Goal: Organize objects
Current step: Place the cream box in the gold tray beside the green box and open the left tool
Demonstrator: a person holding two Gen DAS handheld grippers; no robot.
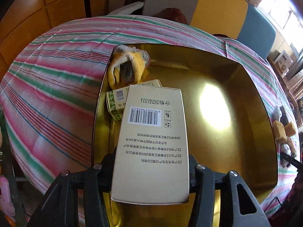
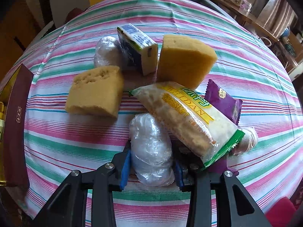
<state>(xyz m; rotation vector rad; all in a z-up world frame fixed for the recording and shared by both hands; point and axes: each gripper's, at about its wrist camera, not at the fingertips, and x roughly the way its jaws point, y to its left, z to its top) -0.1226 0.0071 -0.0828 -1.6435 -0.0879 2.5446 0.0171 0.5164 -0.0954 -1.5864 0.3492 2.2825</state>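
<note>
My left gripper (image 1: 151, 160) is shut on a long beige carton (image 1: 151, 132) with a barcode, held over the gold tray (image 1: 246, 98). In the tray's far left corner lie a yellow-and-white cloth (image 1: 128, 66) and a small green-patterned box (image 1: 115, 102). My right gripper (image 2: 151, 162) has its blue-padded fingers (image 2: 125, 166) on either side of a clear plastic-wrapped bundle (image 2: 151, 151) on the striped tablecloth (image 2: 66, 143). Whether they press on it I cannot tell.
Ahead of the right gripper lie two yellow sponges (image 2: 96, 90) (image 2: 185, 60), a white-and-blue carton (image 2: 138, 49), a second wrapped bundle (image 2: 108, 51), a WEIDAN snack pack (image 2: 189, 117) and a purple packet (image 2: 223, 100). The tray's maroon outer wall (image 2: 17, 123) is at left.
</note>
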